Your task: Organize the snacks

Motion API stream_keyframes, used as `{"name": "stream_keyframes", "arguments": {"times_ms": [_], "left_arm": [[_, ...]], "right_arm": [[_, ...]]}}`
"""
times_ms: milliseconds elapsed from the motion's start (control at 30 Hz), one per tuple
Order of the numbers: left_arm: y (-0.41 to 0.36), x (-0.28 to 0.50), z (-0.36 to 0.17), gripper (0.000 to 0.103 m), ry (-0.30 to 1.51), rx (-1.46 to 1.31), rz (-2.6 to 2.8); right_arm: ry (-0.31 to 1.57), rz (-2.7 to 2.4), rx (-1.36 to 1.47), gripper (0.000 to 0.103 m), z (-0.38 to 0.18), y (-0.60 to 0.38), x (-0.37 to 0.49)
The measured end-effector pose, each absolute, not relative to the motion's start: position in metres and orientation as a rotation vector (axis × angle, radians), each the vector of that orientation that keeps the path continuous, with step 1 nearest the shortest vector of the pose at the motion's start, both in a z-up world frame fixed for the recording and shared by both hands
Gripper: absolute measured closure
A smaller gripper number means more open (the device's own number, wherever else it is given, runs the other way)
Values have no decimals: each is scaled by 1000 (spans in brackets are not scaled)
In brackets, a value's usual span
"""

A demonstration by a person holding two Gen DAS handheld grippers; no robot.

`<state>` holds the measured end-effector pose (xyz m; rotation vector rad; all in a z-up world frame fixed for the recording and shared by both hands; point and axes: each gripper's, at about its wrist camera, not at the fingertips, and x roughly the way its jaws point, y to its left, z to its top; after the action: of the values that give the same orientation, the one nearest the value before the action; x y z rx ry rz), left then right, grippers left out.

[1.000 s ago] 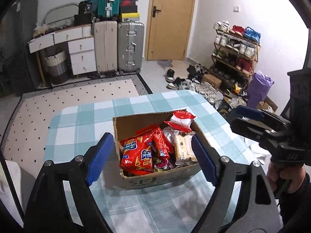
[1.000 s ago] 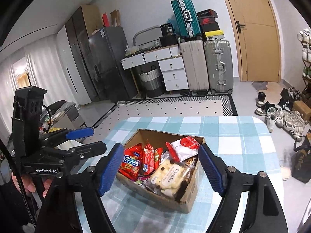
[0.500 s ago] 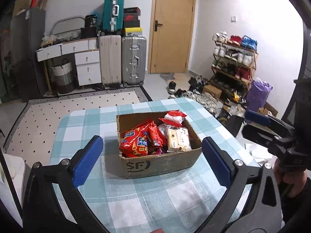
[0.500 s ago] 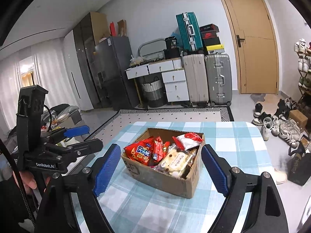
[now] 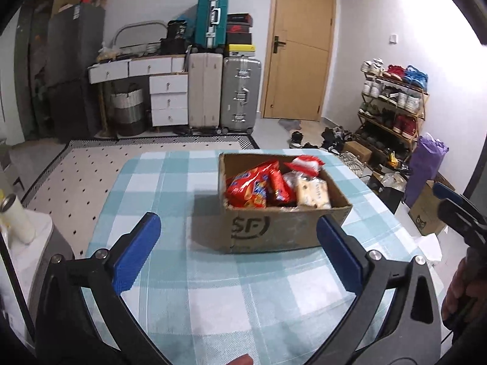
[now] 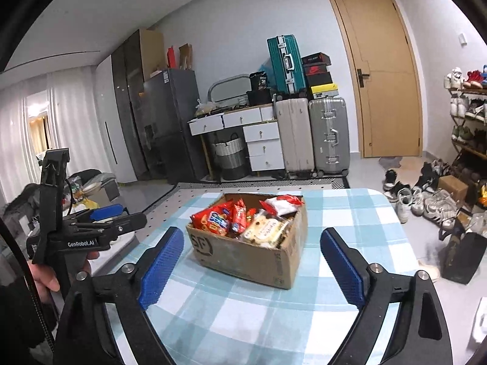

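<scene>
A brown cardboard box marked SF stands on the blue-and-white checked table. It holds several snack packs: a red biscuit bag, a pale wrapped pack and a red-and-white bag. The box also shows in the right wrist view. My left gripper is open and empty, in front of the box. My right gripper is open and empty, also short of the box. Each gripper shows in the other's view: the left gripper at left, the right gripper at right.
A white bottle stands on a side surface left of the table. Suitcases, white drawers and a door line the back wall. A shoe rack and loose shoes lie on the right.
Both grippers have drawn back from the box and up, so the box looks smaller and farther. Both stayed open and empty. The box has not moved.
</scene>
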<state>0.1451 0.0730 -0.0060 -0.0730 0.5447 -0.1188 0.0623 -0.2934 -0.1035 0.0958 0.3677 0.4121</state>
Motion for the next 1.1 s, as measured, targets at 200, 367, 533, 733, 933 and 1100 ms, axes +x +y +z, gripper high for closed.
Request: {"name": "stream_keyframes", "arguments": {"times_ms": [200,367,533,733,933,1100], "left_arm": [[80,141,-35,1,510,-47,-66],[85,138,-55,1,486,-48,-40],[86,140,-71,1,479,-43,-18],[88,145,-95,1,503,-53,-9],[89,150,-111,1,495,-55,5],[83,148,-118,1,453,-8,29]], "right_arm": [[368,385,83,6,-127,-300,55],[398,386,41,4,-148,-297,58],[397,384,32,4,-163,-294,62],[370,361,19,4,-183,-293,66],[334,326,5,4,-197,-292,71],[287,289,-31,4,-205,-291,70]]}}
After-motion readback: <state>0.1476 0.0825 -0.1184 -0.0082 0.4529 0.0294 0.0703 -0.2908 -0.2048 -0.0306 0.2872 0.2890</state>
